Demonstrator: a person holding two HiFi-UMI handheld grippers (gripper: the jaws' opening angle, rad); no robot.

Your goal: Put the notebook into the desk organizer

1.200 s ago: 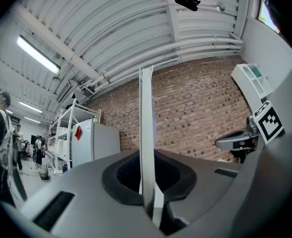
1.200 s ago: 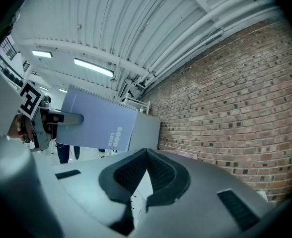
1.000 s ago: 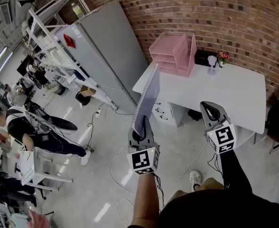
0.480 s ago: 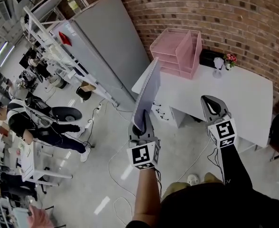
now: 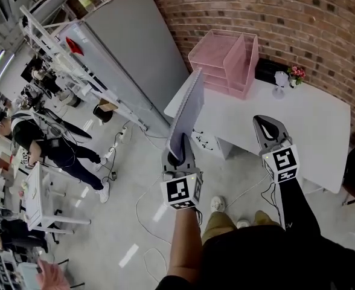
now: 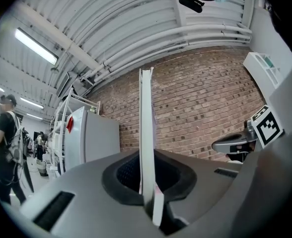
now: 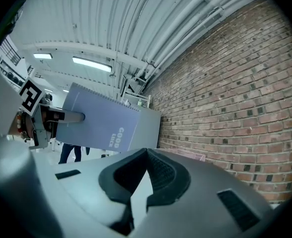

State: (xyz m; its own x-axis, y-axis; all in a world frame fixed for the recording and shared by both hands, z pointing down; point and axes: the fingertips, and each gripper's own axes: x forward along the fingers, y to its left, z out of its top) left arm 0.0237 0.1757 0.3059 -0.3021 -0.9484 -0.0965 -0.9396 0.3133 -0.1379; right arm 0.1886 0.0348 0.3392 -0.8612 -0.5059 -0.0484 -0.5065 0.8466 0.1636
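Note:
A lilac spiral notebook (image 5: 186, 116) stands upright on its edge in my left gripper (image 5: 179, 156), which is shut on its lower edge. It hangs over the floor just short of the white desk's (image 5: 304, 122) near left corner. The pink desk organizer (image 5: 224, 62) sits at the desk's back left against the brick wall. In the left gripper view the notebook (image 6: 146, 133) shows edge-on between the jaws. The right gripper view shows its cover (image 7: 101, 125) and the organizer's rim (image 7: 185, 155). My right gripper (image 5: 268, 132) hovers over the desk's front edge, shut and holding nothing.
A small flower vase (image 5: 280, 80) and a black object (image 5: 265, 70) stand on the desk beside the organizer. A tall grey cabinet (image 5: 129, 59) stands left of the desk. Cables (image 5: 147, 204) lie on the floor. A person (image 5: 41, 147) stands at far left among white racks.
Both grippers and the notebook have moved forward towards the desk, and the holder has stepped forward with a shoe now showing. The person at far left has shifted.

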